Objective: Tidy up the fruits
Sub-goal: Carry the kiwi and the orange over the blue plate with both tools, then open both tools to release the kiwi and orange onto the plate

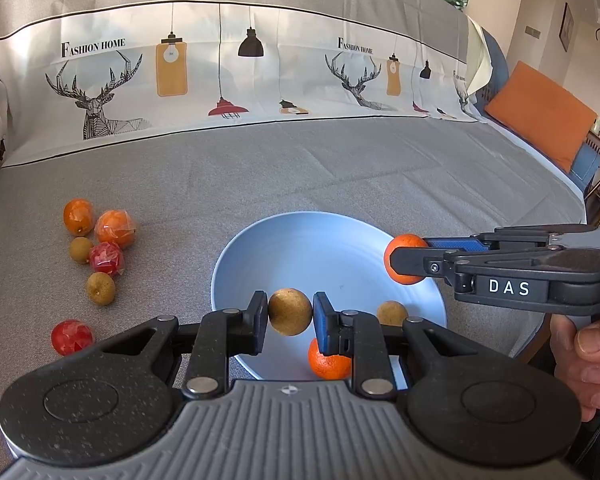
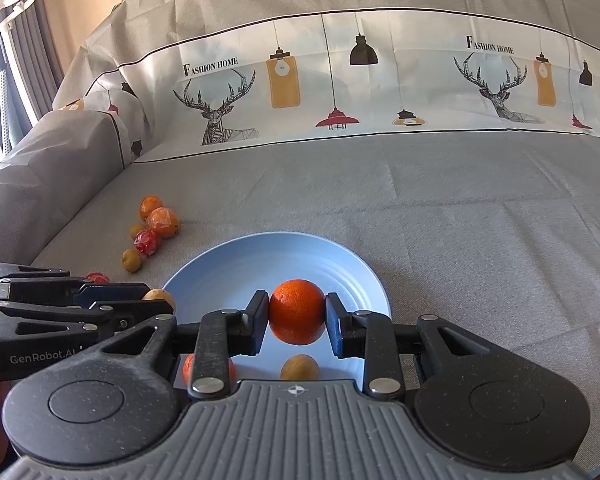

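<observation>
1. The blue plate (image 1: 260, 248) sits on a grey cloth (image 1: 340, 168) and serves as the landmark; both grippers hang over it.
2. The left gripper (image 1: 290, 312) is closed to a narrow gap, its pads pressed on either side of a round brown fruit (image 1: 290, 312) held above the plate's near part; in the right wrist view the same gripper (image 2: 160, 300) comes in over the plate's left rim, and its side reads "GenRobot.AI".
3. The right gripper (image 2: 297, 312) is likewise closed tight on a small orange (image 2: 297, 312), held above the plate's middle; in the left wrist view that gripper (image 1: 406, 260) reaches in over the plate's right rim with the orange (image 1: 404, 258) at its tips, and its body carries the letters "DAS"; a hand (image 1: 588, 364) grips its handle.
4. On the plate lie a second orange (image 1: 328, 362) at the near edge and a second brown fruit (image 1: 392, 312) toward the near right.
5. Left of the plate, on the cloth, lies a loose cluster: two oranges in clear wrap (image 1: 100, 222), two brown fruits (image 1: 92, 268), a wrapped red fruit (image 1: 106, 258); another red fruit (image 1: 71, 336) lies apart, nearer the camera.
6. Behind the plate a white printed band (image 1: 260, 72) on the cloth reads "FASHION HOME" twice, beside drawn deer and hanging lamps; an orange cushion (image 1: 540, 114) lies far to the plate's right.
</observation>
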